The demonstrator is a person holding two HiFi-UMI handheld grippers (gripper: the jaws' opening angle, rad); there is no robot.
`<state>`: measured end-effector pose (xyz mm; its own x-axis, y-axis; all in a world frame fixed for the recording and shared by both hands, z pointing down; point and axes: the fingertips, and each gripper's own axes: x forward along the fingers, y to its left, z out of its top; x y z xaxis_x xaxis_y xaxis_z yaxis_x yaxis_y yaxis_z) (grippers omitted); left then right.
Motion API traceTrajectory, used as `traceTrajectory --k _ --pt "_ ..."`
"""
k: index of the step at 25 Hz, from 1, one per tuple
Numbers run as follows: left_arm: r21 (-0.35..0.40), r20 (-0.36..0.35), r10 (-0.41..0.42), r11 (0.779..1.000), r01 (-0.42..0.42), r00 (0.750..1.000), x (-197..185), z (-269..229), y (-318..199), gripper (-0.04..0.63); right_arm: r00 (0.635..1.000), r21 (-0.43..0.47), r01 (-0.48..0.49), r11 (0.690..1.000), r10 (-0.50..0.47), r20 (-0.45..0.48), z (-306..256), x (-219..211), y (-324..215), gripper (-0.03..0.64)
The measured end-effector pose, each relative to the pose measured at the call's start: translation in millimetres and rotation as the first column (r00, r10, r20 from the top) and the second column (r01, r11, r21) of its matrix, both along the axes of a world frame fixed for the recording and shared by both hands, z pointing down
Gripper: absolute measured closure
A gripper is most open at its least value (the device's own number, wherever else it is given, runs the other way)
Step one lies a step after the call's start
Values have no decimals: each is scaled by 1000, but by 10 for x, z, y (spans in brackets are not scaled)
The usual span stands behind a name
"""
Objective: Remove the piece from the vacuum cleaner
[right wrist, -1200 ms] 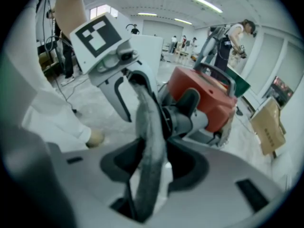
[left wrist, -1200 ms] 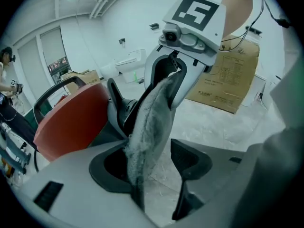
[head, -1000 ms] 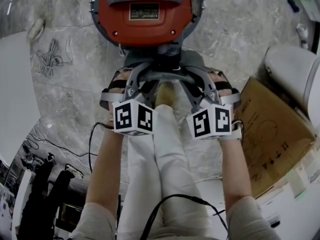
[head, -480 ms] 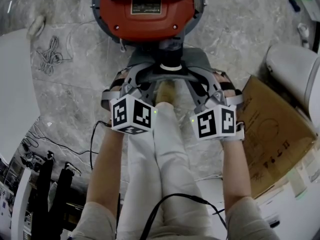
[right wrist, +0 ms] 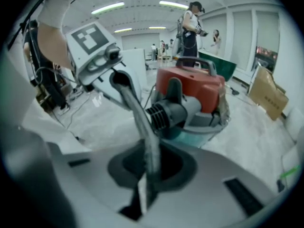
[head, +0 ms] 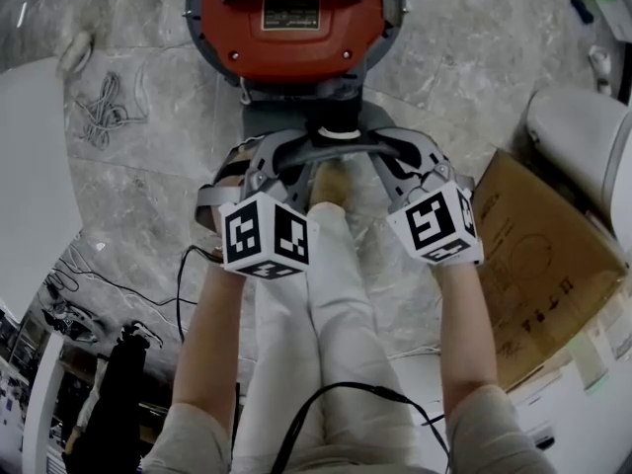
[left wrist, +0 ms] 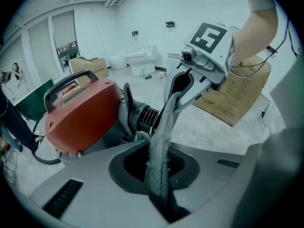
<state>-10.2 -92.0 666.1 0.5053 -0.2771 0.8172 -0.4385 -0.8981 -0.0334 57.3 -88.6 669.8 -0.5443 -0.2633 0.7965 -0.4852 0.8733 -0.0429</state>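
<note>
The red vacuum cleaner [head: 286, 28] stands on the marble floor ahead of me, its black ribbed hose port [left wrist: 145, 118] facing me. A thin grey curved band [head: 331, 146] arcs in front of that port. My left gripper [head: 262, 164] is shut on the band's left end and my right gripper [head: 410, 164] on its right end. Both pairs of jaws have just been closing with the band between them. In the left gripper view the band [left wrist: 159, 146] runs from my own jaws up into the right gripper [left wrist: 183, 96]. In the right gripper view the band [right wrist: 145, 127] leads up to the left gripper [right wrist: 124, 87].
The person's white-trousered legs [head: 316, 294] run below the grippers. A flattened cardboard box [head: 538, 255] and a white fixture [head: 583, 136] lie to the right. A coiled cable [head: 99, 117] and a white panel [head: 30, 186] are on the left. People stand far behind the vacuum [right wrist: 190, 18].
Both grippers' jaws have drawn together onto the band. The right gripper has rolled, so its marker cube now sits tilted. The left gripper has shifted only slightly.
</note>
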Motion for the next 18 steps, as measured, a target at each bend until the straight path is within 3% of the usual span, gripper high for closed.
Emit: traceTrajectory --k 5,14,18 --pt "-75 -61 -107 992 103 992 -28 72 14 549 995 45 62 997 -58 -82 -36 9 -8 583" --pt "-128 -41 -201 973 194 979 -29 248 38 560 941 118 227 967 -187 -282 -165 -30 1 588" --pt "-124 -28 -199 973 194 980 -30 231 48 561 962 113 174 978 -144 -230 -141 -24 -5 588"
